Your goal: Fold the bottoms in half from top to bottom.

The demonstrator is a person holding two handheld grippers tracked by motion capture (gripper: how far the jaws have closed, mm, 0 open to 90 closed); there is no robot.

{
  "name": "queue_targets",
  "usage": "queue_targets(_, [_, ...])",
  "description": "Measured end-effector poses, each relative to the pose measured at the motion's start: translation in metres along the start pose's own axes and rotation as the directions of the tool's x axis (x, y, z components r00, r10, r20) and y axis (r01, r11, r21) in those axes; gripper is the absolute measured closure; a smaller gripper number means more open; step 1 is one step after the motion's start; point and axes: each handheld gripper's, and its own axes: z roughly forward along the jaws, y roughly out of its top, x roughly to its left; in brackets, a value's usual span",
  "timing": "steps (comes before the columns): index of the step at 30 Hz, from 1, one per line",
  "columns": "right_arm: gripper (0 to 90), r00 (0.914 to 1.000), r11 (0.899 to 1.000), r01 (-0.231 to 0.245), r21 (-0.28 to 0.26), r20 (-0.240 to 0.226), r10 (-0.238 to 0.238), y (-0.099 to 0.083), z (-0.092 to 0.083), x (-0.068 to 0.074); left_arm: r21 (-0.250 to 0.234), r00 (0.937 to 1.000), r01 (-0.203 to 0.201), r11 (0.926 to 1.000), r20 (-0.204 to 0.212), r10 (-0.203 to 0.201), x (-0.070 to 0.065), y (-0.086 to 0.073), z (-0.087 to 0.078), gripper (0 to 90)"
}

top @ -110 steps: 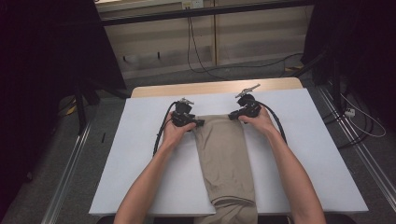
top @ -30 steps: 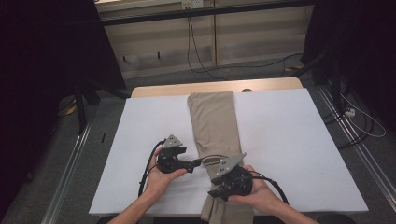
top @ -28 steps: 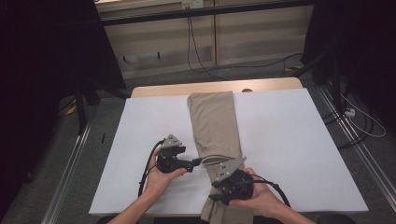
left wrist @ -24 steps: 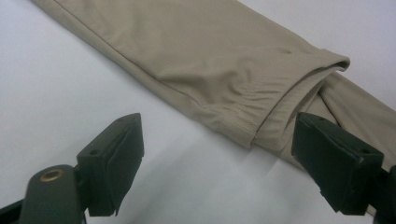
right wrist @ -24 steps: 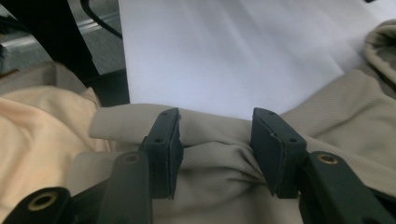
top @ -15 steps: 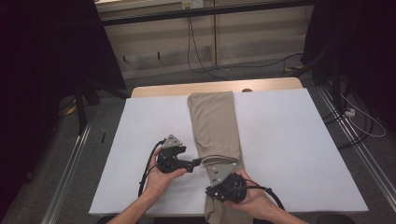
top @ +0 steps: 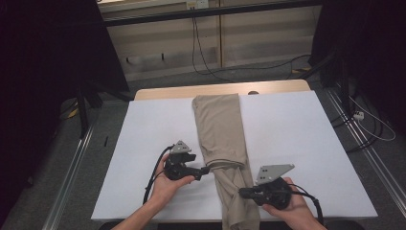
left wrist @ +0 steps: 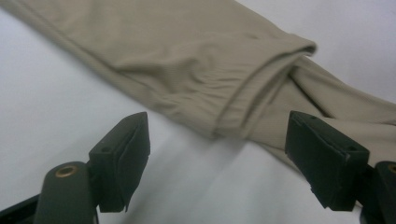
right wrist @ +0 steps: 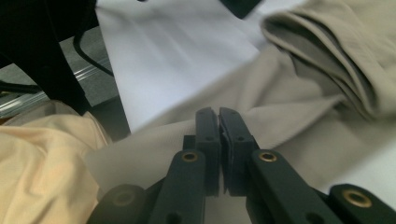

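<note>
Khaki trousers [top: 220, 124] lie folded lengthwise down the middle of the white table [top: 297, 134], with a fold edge across them near the front. My left gripper [top: 207, 170] rests at the left side of that fold. Its jaws have just been closing a little but stand open, the fold edge [left wrist: 187, 60] lying ahead of them untouched [left wrist: 217, 116]. My right gripper [top: 242, 192] is at the right side of the lower trouser part. Its jaws [right wrist: 218, 112] have closed and are shut on a pinch of the trouser cloth [right wrist: 303, 116], which tents up towards the tips.
A strip of wooden tabletop [top: 220, 89] shows beyond the white cover. Metal rails [top: 364, 158] and cables [top: 373, 127] run along the floor at both sides. Bare white surface [top: 143, 129] spreads left and right of the trousers. A cream sleeve [right wrist: 42, 158] is near the front edge.
The right gripper closed its jaws over the lower trousers, then moved right to their right edge, drawing cloth with it. The left gripper stayed in place.
</note>
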Motion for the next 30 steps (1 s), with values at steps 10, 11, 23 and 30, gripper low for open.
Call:
queue_targets(10, [90.0, 0.9688, 0.996, -0.037, 0.084, 0.247, 0.015, -0.025, -0.019, -0.014, 0.054, 0.9910, -0.105, 0.9930, 0.088, 0.100, -0.031, 0.001, 0.012, 29.3])
queue_targets(11, [90.0, 0.9556, 0.994, -0.033, 0.106, 0.295, 0.000, -0.025, -0.016, -0.015, 0.054, 0.9896, -0.106, 0.9929, 0.103, 0.100, -0.031, 0.001, 0.013, 31.2])
queue_targets(23, [77.1, 0.9966, 0.996, 0.062, 0.064, 0.050, -0.065, 0.001, 0.001, 0.010, 0.036, 0.9926, -0.090, 0.9953, 0.085, 0.087, -0.025, 0.001, 0.011, 29.6])
queue_targets(30, [60.5, 0.9975, 0.980, 0.071, 0.185, -0.009, -0.071, -0.007, 0.027, 0.014, 0.039, 0.9943, -0.082, 0.9959, 0.071, 0.079, -0.020, 0.001, 0.008, 26.6])
